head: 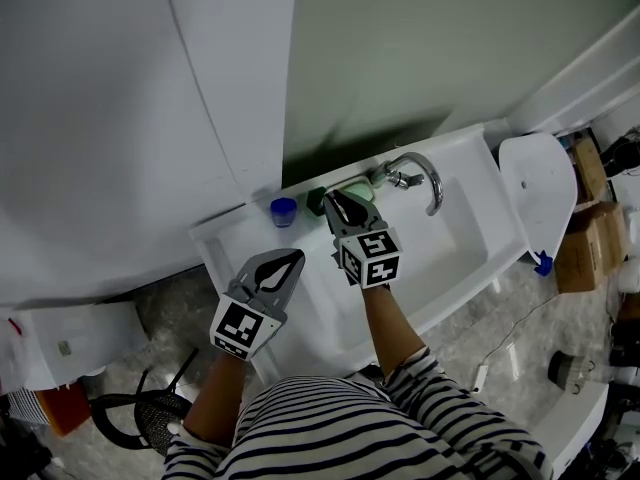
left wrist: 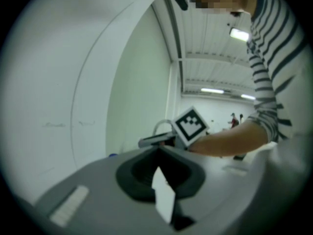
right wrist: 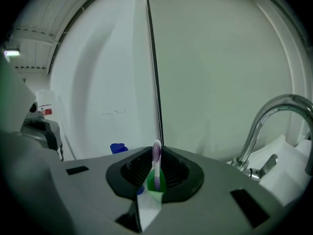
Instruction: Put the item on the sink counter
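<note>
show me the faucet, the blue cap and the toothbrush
faucet (head: 437, 183): head view, curved spout
blue cap (head: 284, 210): head view, its top
toothbrush (right wrist: 156, 155): right gripper view, purple head between the jaws

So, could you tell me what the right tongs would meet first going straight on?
Most likely the wall behind the sink counter, with the held toothbrush touching first; depth is hard to judge.

Workshop-like hall, white sink, chrome tap, cardboard boxes, strip-lit ceiling

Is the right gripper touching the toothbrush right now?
Touching: the right gripper view shows the right gripper with its jaws clamped on the toothbrush.
</note>
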### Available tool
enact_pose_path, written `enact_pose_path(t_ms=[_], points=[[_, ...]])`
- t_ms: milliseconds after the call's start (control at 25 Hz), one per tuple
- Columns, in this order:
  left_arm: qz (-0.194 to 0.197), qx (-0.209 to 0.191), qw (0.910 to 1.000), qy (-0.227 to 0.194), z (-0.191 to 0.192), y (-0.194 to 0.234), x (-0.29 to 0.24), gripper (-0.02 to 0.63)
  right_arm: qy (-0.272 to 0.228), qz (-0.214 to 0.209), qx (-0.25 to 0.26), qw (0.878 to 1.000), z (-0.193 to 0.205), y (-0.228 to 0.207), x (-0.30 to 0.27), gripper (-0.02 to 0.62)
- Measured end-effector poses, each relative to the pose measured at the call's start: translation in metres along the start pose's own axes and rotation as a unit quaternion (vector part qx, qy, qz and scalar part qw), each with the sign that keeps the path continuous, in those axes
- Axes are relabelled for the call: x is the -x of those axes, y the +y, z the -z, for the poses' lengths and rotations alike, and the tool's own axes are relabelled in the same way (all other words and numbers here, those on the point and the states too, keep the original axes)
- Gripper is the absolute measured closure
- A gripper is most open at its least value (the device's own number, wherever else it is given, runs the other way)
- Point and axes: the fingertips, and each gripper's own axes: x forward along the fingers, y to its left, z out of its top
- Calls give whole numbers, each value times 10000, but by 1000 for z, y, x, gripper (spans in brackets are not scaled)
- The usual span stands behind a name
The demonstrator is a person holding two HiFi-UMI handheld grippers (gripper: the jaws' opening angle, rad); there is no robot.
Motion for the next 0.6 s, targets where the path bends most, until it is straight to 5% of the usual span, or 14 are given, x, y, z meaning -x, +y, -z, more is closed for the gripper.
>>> enact_pose_path(t_ms=[600], points=[[-58, -72, 10000, 6, -2, -4, 15, 598, 50, 89, 91, 9999, 5, -3, -8, 541]])
